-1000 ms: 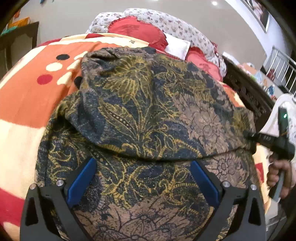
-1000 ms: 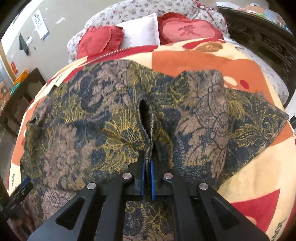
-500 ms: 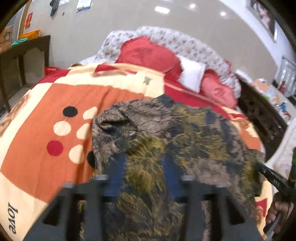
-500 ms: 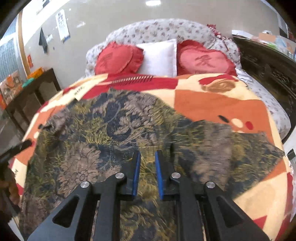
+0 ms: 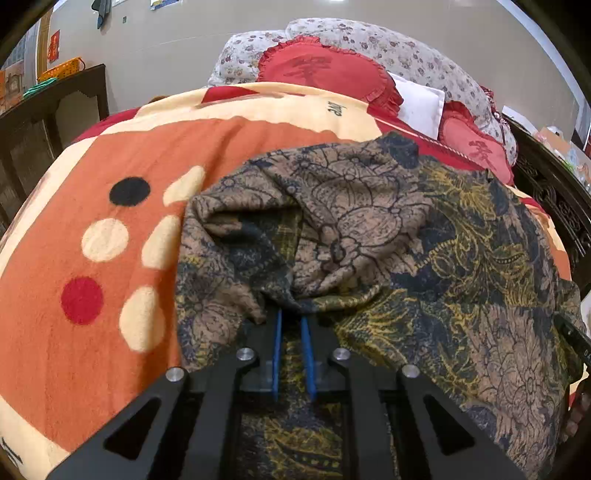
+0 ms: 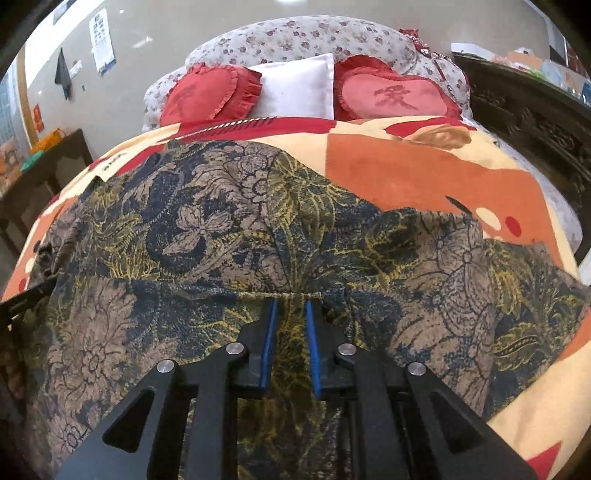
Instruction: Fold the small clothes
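Bedroom setting: a bed under a plush fleece blanket [image 5: 122, 155] in orange, cream and red blocks, with round spots of black, cream and red near its left edge. At the head end lay two frilled red heart-shaped cushions [image 6: 210, 94] and one plain white pillow [image 6: 295, 86], backed by a floral bolster [image 6: 295, 33]. Dark carved wood ran along the bed's right side.

One garment [image 5: 461, 251] covered the blanket's middle and near edge: thin, soft woven cloth, batik-printed with brown flowers and yellow leaves on navy, creased and doubled over itself.

Left gripper [image 5: 293, 325]: black frame, two blue-padded fingers. Its jaws had just been closing, and a bunched fold of the garment sat pinched between the pad tips.

Right gripper [image 6: 290, 306]: same build. Narrow gap between the pads; a hemmed edge of the garment ran across the tips and cloth lay in the gap, but no pad pressed on it — released.
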`<act>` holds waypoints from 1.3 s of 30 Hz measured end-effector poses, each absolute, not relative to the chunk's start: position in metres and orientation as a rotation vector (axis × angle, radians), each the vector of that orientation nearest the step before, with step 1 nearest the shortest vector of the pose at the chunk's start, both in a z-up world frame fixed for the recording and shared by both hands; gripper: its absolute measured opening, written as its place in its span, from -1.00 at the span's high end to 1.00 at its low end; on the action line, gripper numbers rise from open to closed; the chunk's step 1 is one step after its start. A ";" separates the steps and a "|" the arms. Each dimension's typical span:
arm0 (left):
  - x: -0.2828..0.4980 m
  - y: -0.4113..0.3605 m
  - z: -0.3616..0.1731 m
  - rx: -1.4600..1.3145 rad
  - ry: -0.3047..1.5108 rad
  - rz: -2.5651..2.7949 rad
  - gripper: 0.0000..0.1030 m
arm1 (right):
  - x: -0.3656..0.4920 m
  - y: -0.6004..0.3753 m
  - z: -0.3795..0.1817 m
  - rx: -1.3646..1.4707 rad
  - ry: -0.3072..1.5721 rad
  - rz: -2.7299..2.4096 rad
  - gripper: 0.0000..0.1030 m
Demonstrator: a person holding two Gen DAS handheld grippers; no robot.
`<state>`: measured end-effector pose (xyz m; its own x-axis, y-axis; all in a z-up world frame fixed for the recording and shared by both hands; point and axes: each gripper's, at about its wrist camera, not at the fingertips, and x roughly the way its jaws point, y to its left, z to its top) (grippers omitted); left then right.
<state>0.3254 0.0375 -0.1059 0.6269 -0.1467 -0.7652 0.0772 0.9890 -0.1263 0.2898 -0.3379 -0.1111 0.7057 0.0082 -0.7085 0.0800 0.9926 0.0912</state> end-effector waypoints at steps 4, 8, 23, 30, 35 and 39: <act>0.320 0.039 -0.095 -0.093 0.907 -0.133 0.75 | 0.293 -0.346 -0.097 0.202 0.858 -0.024 0.71; 0.281 0.045 -0.066 -0.133 0.825 -0.169 0.07 | 0.260 -0.334 -0.068 0.191 0.792 0.040 0.69; 0.243 0.029 -0.100 -0.037 0.875 -0.235 -0.39 | 0.236 -0.297 -0.115 0.029 0.932 0.007 0.47; 0.244 0.030 -0.101 -0.043 0.878 -0.239 -0.42 | 0.235 -0.253 -0.082 0.005 0.894 -0.023 0.46; 0.244 0.029 -0.100 -0.040 0.879 -0.238 -0.42 | 0.250 -0.209 -0.092 -0.069 0.916 0.074 0.46; 0.244 0.029 -0.099 -0.036 0.879 -0.235 -0.42 | 0.257 -0.219 -0.115 -0.024 0.951 0.083 0.44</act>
<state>0.2439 0.0289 -0.0995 0.6141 -0.2188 -0.7583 0.1893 0.9736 -0.1276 0.2572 -0.2191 -0.1150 0.5781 0.0609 -0.8137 -0.0816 0.9965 0.0166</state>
